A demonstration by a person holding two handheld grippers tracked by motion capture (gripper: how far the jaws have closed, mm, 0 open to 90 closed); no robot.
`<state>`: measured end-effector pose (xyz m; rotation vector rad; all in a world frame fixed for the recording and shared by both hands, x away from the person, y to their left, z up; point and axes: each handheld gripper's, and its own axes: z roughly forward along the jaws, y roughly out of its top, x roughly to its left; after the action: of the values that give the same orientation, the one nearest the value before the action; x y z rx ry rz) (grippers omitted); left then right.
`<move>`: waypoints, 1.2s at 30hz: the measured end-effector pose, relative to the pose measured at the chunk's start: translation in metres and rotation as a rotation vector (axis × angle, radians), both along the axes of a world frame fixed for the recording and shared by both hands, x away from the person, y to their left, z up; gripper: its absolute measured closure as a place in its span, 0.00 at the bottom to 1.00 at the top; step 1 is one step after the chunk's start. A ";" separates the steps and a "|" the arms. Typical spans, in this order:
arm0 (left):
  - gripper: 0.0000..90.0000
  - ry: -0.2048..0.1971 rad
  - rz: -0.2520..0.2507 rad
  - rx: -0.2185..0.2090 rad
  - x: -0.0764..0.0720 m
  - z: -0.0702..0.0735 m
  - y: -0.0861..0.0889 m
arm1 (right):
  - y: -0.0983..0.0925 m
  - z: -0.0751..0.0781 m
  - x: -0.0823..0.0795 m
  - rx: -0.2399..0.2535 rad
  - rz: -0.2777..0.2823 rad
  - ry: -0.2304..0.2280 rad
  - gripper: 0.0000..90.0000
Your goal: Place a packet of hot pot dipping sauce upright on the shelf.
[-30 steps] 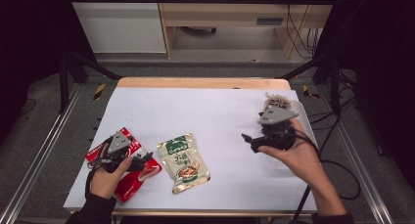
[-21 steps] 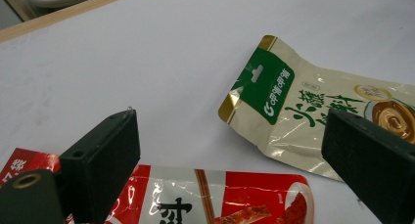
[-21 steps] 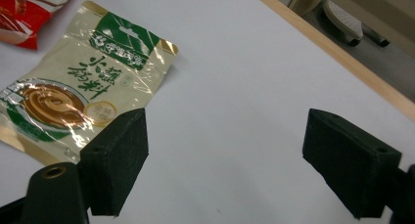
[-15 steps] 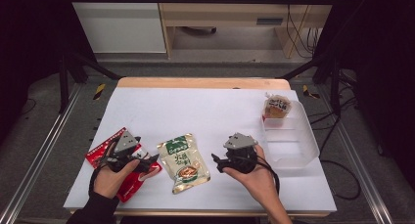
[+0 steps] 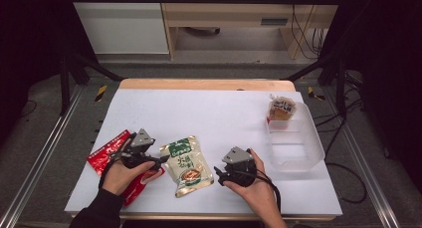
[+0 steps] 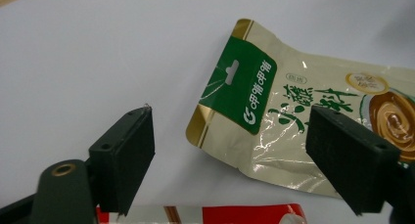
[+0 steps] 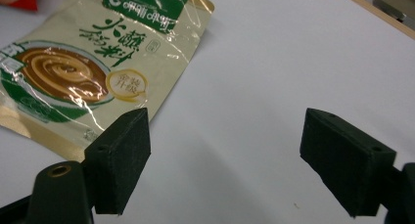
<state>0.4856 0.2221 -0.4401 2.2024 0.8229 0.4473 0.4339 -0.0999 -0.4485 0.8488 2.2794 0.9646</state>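
Both hands sit low near the front edge of the counter (image 5: pixel 209 108), flanking the green-and-gold sauce pouch (image 5: pixel 186 164) that lies flat there. The left hand-held gripper (image 5: pixel 160 162) rests over a red packet (image 5: pixel 110 153) at the front left corner, its jaws wide but just closing a little, with only the pouch's green top between them, untouched. The right hand-held gripper (image 5: pixel 217 174) points at the pouch's other side, jaws wide and empty. A clear tub (image 5: pixel 298 148) stands by the right edge, a small brown packet (image 5: pixel 281 108) at its far end.
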 end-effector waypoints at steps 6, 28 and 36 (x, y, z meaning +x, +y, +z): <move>0.22 0.042 -0.002 0.060 0.010 -0.012 -0.009 | 0.002 -0.004 0.000 -0.033 0.006 0.004 0.22; 0.47 0.126 -0.021 -0.066 0.006 -0.011 -0.001 | 0.000 -0.009 0.006 -0.055 0.000 0.024 0.22; 0.64 0.154 -0.085 -0.036 -0.003 -0.009 -0.010 | -0.003 -0.009 0.010 -0.058 -0.011 0.023 0.22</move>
<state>0.4829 0.2119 -0.4489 2.2492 0.8073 0.2217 0.4434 -0.1031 -0.4580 0.8510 2.3082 0.8833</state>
